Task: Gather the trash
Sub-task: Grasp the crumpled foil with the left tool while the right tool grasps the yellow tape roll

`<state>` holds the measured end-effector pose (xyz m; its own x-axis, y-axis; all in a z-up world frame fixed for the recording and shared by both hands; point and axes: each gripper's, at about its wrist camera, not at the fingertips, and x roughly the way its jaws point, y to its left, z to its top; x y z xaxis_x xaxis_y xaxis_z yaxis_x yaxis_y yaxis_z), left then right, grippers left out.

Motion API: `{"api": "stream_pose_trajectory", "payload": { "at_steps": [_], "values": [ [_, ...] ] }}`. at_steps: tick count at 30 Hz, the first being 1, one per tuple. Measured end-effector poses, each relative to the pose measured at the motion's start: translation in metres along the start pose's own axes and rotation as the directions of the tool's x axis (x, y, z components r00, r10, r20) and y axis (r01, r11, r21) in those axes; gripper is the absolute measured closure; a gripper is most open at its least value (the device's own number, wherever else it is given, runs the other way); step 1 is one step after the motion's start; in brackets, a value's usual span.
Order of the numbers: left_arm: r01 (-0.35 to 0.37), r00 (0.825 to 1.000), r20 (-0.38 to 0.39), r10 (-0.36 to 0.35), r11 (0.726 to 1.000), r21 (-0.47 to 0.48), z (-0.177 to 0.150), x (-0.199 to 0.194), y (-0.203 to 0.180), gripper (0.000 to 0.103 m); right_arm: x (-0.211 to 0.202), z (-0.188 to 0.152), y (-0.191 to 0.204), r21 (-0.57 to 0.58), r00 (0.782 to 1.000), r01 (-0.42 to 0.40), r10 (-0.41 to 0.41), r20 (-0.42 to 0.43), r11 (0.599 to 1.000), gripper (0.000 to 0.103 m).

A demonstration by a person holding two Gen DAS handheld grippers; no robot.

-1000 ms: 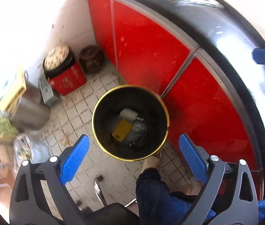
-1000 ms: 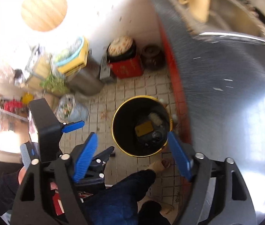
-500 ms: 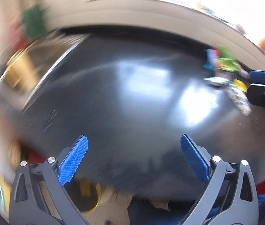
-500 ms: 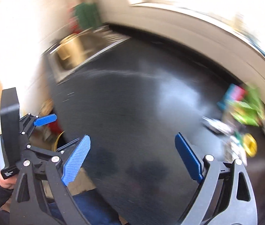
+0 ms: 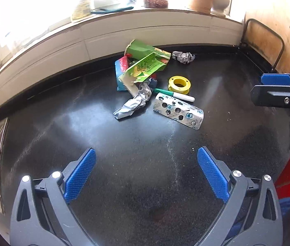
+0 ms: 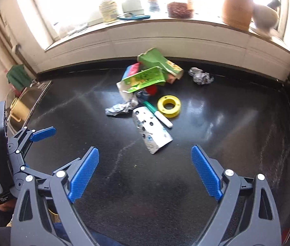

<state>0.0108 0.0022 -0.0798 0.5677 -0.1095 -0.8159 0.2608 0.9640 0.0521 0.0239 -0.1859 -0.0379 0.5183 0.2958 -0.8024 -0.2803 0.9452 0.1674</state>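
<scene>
Both views had swung up from the floor bin to the black countertop [image 5: 145,143]. The trash pile [image 5: 145,78] lay at 12 o'clock; left gripper [image 5: 146,174] and right gripper [image 6: 145,170] gaped empty, likely ready for another pickup.

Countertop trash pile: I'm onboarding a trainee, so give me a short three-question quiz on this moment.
1. True or false: the left gripper holds a piece of trash.
2. What touches the yellow tape roll? A) the marker B) the grey crumpled wad C) the green cloth
3. Fill in: the flattened blister pack lies ____ to the right gripper of all the trash on the black countertop.

Key: 1 false, both grippers are open and empty; 2 A; 3 nearest.
</scene>
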Motion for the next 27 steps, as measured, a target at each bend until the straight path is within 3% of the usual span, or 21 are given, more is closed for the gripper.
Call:
{"api": "stream_pose_trajectory", "payload": {
  "at_steps": [9,21,27],
  "values": [
    [-0.008,1.000,-0.003,0.009,0.999,0.034,0.033,0.038,0.014,0.007,0.032,0.023,-0.011,-0.016,1.000,0.003,-0.004,-0.025,1.000,0.015],
    [0.006,0.998,-0.065,0.001,0.993,0.117,0.064,0.138,0.022,0.007,0.149,0.072,-0.035,-0.026,0.986,0.046,-0.049,-0.160,0.999,0.022],
    [0.032,0.996,-0.087,-0.023,0.993,0.109,0.070,0.166,0.031,0.007,0.192,0.083,-0.037,-0.039,0.973,0.037,-0.045,-0.228,0.999,0.025]
  ]
}}
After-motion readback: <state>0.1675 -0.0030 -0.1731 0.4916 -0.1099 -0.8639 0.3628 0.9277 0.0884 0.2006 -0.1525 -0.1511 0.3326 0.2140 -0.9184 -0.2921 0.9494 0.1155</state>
